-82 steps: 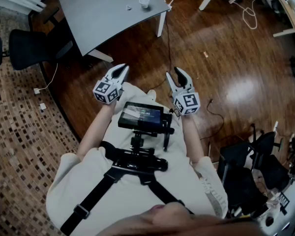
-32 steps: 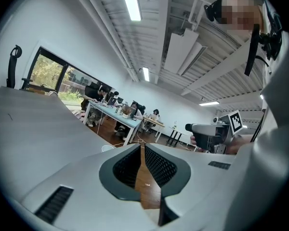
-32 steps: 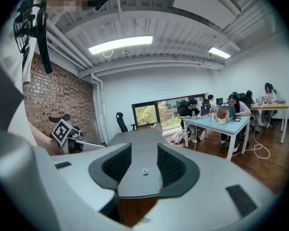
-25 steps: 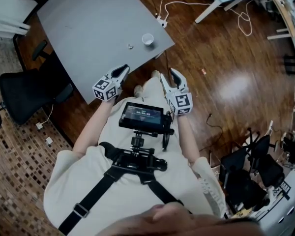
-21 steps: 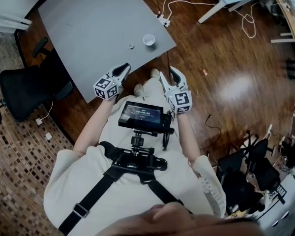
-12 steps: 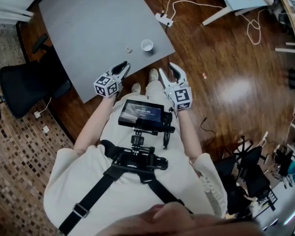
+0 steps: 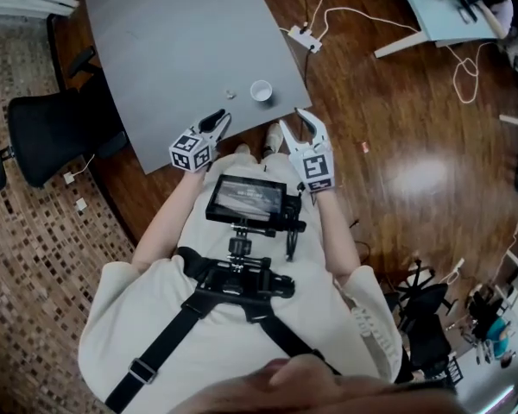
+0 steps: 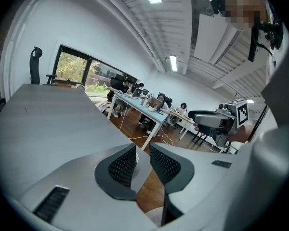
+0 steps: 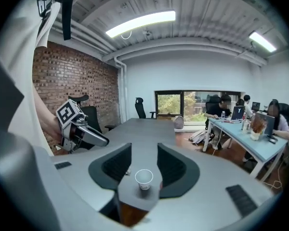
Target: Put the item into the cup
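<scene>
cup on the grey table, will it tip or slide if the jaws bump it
The cup looks small, white and disposable, apparently empty, so probably very light and easy to tip. It stands upright on the smooth grey table, so a nudge would likely slide it. A hard squeeze might crush it.

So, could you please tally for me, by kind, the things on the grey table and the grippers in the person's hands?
white cup: 1
small item: 1
grippers, the left gripper and the right gripper: 2
Total: 4
</scene>
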`<state>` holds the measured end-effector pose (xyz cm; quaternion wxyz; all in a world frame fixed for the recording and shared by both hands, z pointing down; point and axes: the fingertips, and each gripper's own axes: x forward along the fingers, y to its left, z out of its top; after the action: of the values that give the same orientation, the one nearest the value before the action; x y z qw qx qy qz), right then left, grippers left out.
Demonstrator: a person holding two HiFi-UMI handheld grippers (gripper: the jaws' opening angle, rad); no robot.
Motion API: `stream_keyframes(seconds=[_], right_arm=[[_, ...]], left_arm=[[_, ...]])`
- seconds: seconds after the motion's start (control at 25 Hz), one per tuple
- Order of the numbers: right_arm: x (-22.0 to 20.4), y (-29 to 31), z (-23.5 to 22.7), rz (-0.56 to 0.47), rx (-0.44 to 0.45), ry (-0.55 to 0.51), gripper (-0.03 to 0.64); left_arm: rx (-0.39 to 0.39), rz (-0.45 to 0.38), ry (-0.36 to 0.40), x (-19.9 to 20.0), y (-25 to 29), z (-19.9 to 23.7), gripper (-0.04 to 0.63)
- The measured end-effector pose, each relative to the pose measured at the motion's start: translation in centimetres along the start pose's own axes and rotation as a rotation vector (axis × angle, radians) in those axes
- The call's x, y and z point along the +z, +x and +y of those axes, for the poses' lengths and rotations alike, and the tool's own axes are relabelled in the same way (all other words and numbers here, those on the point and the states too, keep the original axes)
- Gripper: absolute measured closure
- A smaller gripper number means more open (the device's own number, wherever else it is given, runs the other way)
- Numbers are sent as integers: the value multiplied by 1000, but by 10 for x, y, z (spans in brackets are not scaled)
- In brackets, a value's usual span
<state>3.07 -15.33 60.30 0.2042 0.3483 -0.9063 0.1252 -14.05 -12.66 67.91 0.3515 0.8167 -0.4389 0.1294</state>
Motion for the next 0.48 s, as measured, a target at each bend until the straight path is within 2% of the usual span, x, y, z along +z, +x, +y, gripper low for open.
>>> stream_keyframes(seconds=[0.24,0.48], right_arm=[[-15,33,-6,21,85,-2,436],[-14,35,-12,46,96,-12,436]], left_arm=[[84,14,-25,-4,13,29,487],[132,46,-25,-12,19,43,477]])
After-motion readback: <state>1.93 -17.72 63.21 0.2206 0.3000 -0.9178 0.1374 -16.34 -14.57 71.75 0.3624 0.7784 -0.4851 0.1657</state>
